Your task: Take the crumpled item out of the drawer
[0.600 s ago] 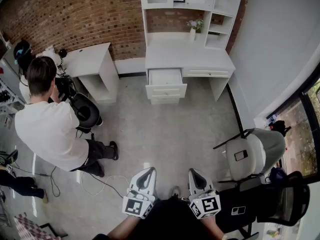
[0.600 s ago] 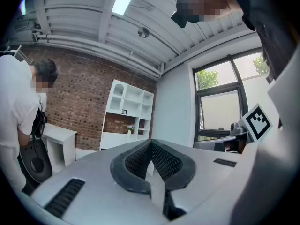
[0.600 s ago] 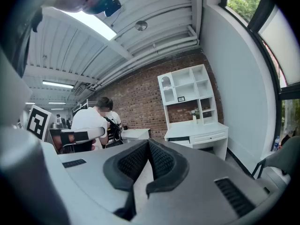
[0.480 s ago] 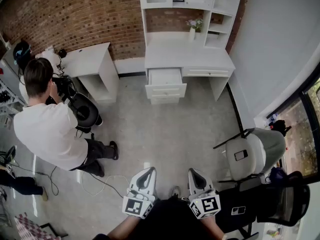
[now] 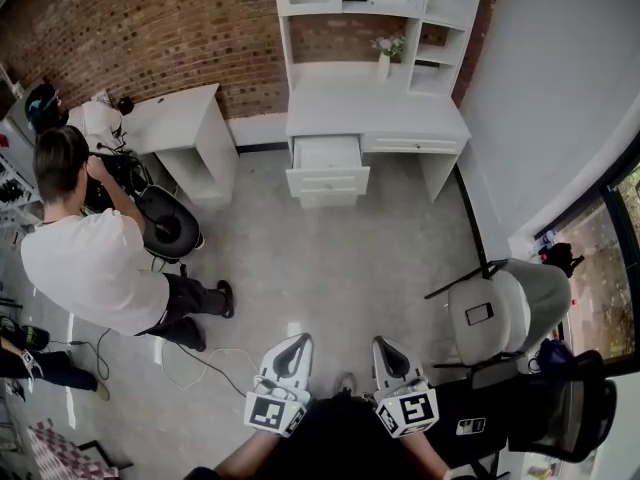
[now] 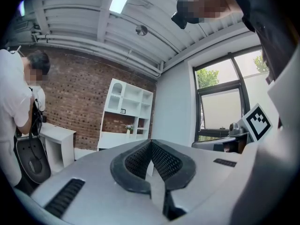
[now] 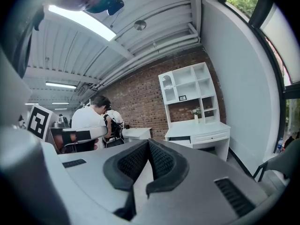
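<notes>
Head view: standing well back from the white desk (image 5: 375, 118), with tools closed and empty.
Holding left gripper (image 5: 296, 344) and right gripper (image 5: 384, 346) pinched pad to pad on nothing. Facing the open drawer (image 5: 327, 154) below the desk's left front edge; cannot make out the crumpled item inside. Walk straight up, skirting the office chair (image 5: 515, 303) at right, and spread jaws only above the drawer.

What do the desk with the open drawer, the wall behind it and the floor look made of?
Desk: probably painted wood or laminate, smooth matt white. Wall: exposed red-brown brick, mortar lines visible. Floor: likely polished concrete or stone, pale grey, mottled, slight sheen.
</notes>
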